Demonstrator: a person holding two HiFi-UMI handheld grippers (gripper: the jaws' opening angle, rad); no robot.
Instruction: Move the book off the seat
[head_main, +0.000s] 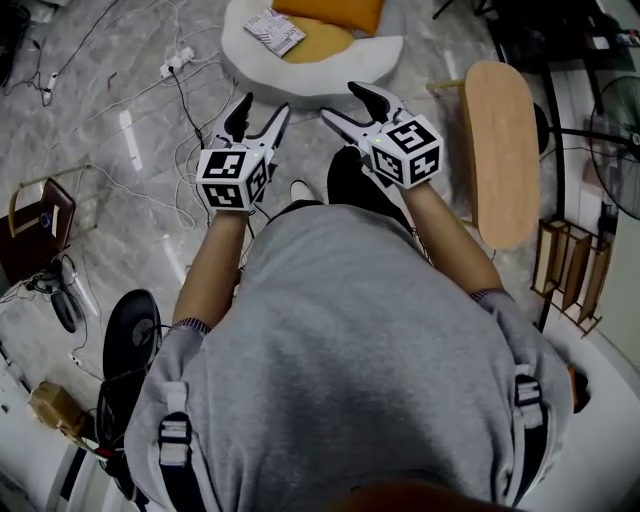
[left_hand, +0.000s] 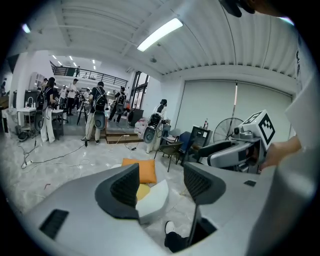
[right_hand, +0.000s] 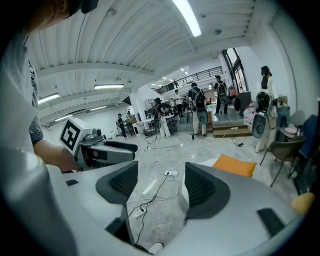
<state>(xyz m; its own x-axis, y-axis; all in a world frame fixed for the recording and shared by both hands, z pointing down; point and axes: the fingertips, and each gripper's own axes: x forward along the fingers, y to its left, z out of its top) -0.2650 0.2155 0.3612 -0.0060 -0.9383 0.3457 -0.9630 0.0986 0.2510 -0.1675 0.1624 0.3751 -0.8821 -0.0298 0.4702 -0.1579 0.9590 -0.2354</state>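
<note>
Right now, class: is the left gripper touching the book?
Apart. In the head view the white rim of the seat lies between the open left gripper and the book.

1. The floor (head_main: 120, 130) is shown as polished grey stone, veined and glossy, with lights mirrored in it.
2. The seat (head_main: 245, 60) is seen covered in a white, matt, soft-looking fabric, and the orange cushion (head_main: 335, 10) in plain cloth.
3. The book (head_main: 274, 30) is pictured with a patterned paper cover.
4. A pale wooden board (head_main: 500, 150) is shown smooth and matt.
5. The left gripper (head_main: 262, 106) and right gripper (head_main: 342, 102) are seen in smooth grey plastic, with black ribbed pads (left_hand: 125, 186) of a matt, rubbery look.
6. The person's sweatshirt (head_main: 350, 330) is shown in grey, matt cloth.
7. The ceiling (left_hand: 210, 45) is seen clad in ribbed white panels.
</note>
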